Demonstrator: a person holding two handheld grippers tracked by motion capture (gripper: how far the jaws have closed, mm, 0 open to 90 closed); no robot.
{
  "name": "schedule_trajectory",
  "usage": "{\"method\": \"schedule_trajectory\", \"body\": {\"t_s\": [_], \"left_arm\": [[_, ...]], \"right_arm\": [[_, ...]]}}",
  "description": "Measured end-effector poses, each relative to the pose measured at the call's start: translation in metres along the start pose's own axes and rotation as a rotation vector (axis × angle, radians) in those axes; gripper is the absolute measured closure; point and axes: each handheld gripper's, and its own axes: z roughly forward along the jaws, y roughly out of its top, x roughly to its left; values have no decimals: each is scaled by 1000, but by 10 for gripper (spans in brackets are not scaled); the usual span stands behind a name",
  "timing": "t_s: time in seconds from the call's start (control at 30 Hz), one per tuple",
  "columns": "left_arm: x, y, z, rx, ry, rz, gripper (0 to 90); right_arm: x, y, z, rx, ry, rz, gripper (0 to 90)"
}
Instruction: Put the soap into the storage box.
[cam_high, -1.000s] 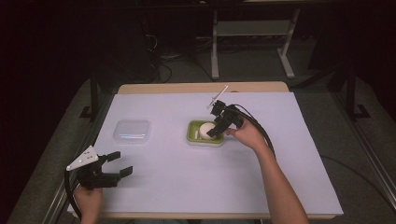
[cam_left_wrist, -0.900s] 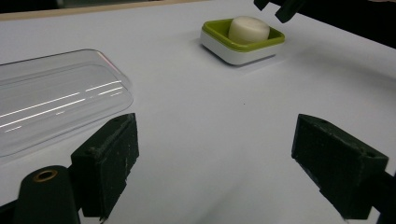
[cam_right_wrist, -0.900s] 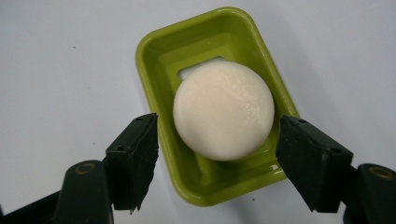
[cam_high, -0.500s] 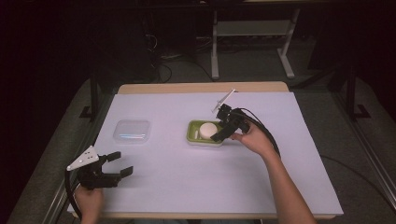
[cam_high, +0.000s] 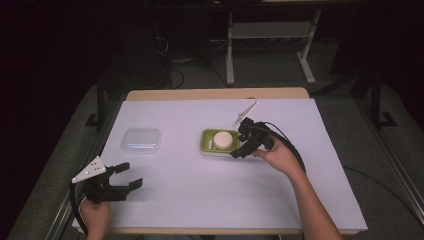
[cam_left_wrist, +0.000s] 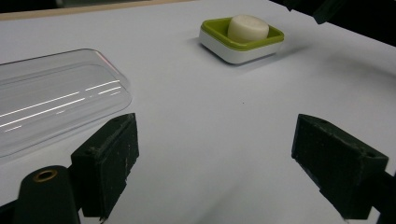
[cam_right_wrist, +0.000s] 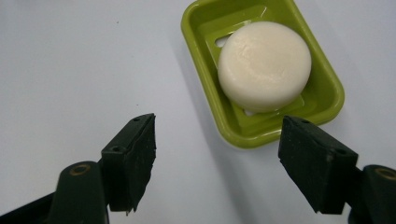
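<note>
A round white soap bar (cam_high: 223, 138) lies in a green dish (cam_high: 207, 145) at mid-table. My right gripper (cam_high: 241, 140) hovers just right of the dish, pointing at it. Its jaws have just been opening and stand apart with nothing between them. In the right gripper view the soap (cam_right_wrist: 264, 63) and dish (cam_right_wrist: 201, 28) sit just beyond the right gripper (cam_right_wrist: 219, 154). My left gripper (cam_high: 131, 175) rests open at the near left. From the left gripper (cam_left_wrist: 219, 154) I see the dish (cam_left_wrist: 219, 46) and soap (cam_left_wrist: 247, 28) far off.
A clear plastic lid (cam_high: 141, 141) lies flat on the white table sheet (cam_high: 200, 200), left of the dish; in the left gripper view the lid (cam_left_wrist: 51, 102) is just ahead on the left. A cable (cam_high: 292, 147) loops from the right gripper.
My right gripper has drawn back from over the dish towards the right and near side, and its jaws have parted. The soap stays in the dish. The left gripper has kept still.
</note>
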Motion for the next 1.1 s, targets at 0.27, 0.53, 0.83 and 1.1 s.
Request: {"method": "schedule_trajectory", "body": {"t_s": [0.27,0.53,0.83,1.1], "left_arm": [[1,0,0,5,2,4,145],[0,0,1,9,2,2,145],[0,-1,2,11,1,4,145],[-1,1,2,17,0,16,144]], "right_arm": [[10,-19,-13,-34,-5,-2,268],[19,-42,-27,-52,-13,13,261],[30,-74,-26,-61,-20,40,259],[58,-123,-16,-105,-85,90,231]]}}
